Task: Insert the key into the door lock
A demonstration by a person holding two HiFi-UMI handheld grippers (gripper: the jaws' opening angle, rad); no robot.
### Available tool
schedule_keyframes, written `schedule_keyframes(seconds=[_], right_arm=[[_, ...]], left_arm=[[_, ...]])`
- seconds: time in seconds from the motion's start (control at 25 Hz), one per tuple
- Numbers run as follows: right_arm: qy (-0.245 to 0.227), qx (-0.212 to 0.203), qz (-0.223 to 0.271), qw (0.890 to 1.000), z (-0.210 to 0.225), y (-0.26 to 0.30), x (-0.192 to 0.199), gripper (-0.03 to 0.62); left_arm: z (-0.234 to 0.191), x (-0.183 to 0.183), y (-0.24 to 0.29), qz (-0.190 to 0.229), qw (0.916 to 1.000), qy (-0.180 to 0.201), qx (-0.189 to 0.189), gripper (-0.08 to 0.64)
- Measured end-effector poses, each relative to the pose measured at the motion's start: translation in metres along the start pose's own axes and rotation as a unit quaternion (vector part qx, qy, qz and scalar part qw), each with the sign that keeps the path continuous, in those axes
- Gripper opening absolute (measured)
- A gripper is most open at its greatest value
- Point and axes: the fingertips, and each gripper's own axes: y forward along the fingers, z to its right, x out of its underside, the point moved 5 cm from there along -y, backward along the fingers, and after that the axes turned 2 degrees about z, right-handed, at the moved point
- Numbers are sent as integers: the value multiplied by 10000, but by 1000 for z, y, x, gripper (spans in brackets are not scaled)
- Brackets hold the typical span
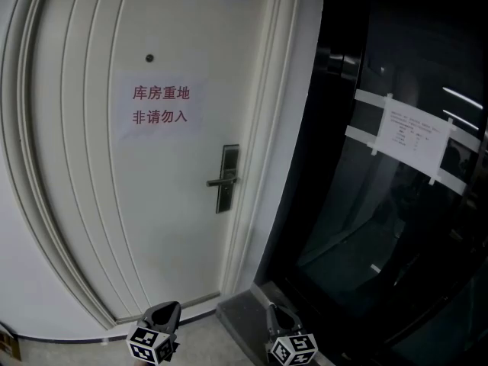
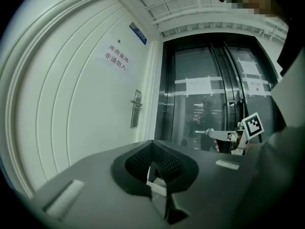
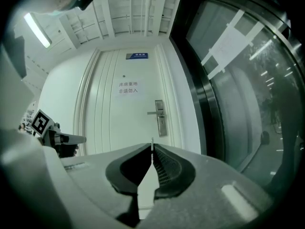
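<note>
The person stands back from the white door (image 1: 152, 204) with both tools held low and level, aimed at it. That suits a job that ends at the lock, since the approach can be lined up before anything touches. The right gripper (image 3: 152, 151) has its jaws pressed together on the key (image 3: 152, 144). In its own view only a thin pale sliver pokes out past the tips, edge-on and upright; the rest is hidden between the pads. Held like that, the blade leads the way and looks ready to go straight in. I'd guess the grip needs to be firm, because so slim a piece could twist if it meets the plate off-centre. The left gripper (image 2: 152, 144) has its jaws closed on nothing I can see and sits alongside, perhaps kept free for the handle (image 1: 219, 181). The lock (image 1: 227, 178) is a tall, narrow metal plate near the door's right edge, with the lever handle sticking out to the left across it. The keyhole should be on that plate, but it is too small to pick out. The key is well apart from the plate, out in the air in front of the door. A paper notice (image 1: 160, 105) is stuck at the door's middle, and a dark glass door (image 1: 396, 219) stands to the right.
</note>
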Motion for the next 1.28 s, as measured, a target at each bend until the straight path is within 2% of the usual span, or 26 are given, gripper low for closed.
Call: schedule_keyframes(seconds=[0.32,0.6,1.28], right_arm=[[49,-151,23,9999,49,77,-4,11],[25,-334,51,9994,75,127,-4,11],[-60,-661,33,9978,93,197,-3,11]], left_arm=[[-24,-12,76,77,9998,32,-171,3],[-38,-18,123,178,9994,40,-307,3],[-62,-18,165,130,9983,26,-560,3]])
